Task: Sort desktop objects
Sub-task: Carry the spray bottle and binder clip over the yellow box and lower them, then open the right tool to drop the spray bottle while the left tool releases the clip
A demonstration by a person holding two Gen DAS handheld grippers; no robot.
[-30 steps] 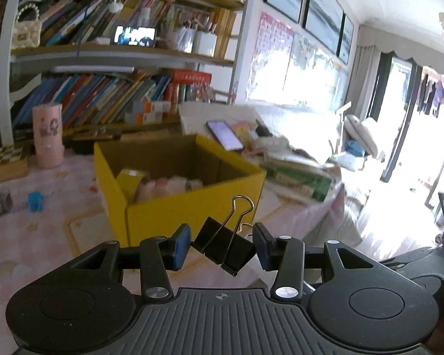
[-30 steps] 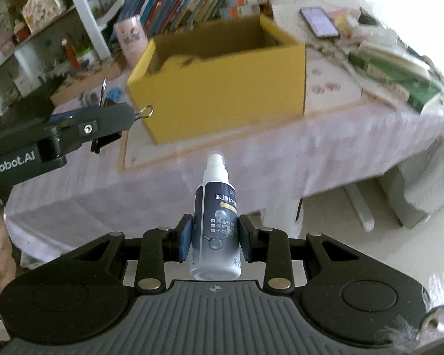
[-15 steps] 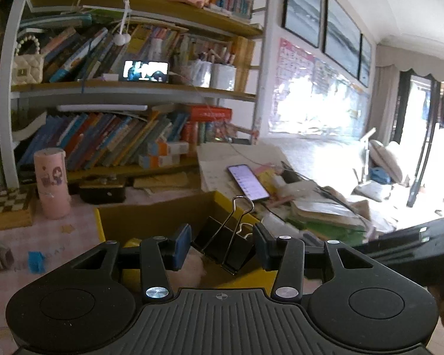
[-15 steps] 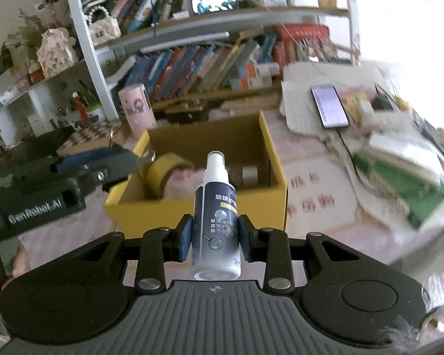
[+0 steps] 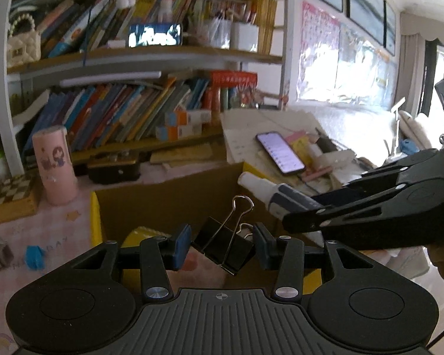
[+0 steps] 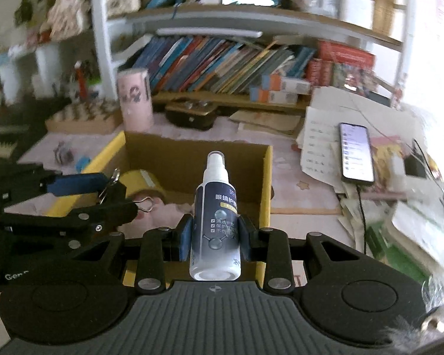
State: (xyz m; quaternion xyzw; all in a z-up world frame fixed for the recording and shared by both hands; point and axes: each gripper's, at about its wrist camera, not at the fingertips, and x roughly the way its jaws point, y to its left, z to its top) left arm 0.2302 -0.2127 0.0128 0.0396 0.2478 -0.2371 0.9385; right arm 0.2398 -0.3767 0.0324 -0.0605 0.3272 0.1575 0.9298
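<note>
Crowding over the open yellow cardboard box (image 6: 268, 177) was judged the main hazard: both tools were held above its mouth at once, near each other. A knock between the black right gripper (image 6: 214, 233) and the black left gripper (image 5: 221, 244) could have jarred either load loose. Inside the box a roll of yellow tape (image 6: 145, 182) and something pink were already seen; a drop onto them might have bounced out onto the pink checked tablecloth (image 5: 59, 227).

The white spray bottle with dark label (image 6: 217, 216) was pinched upright by the right gripper, low on its body. Being smooth and top-heavy in that hold, it was judged liable to tip or slide if released too high.

The black metal binder clip (image 5: 223, 244) was pinched tilted between the left gripper's pads, by its corners only. Rotation out of that hold was thought possible; its wire handles might also have snagged a finger on release.
</note>
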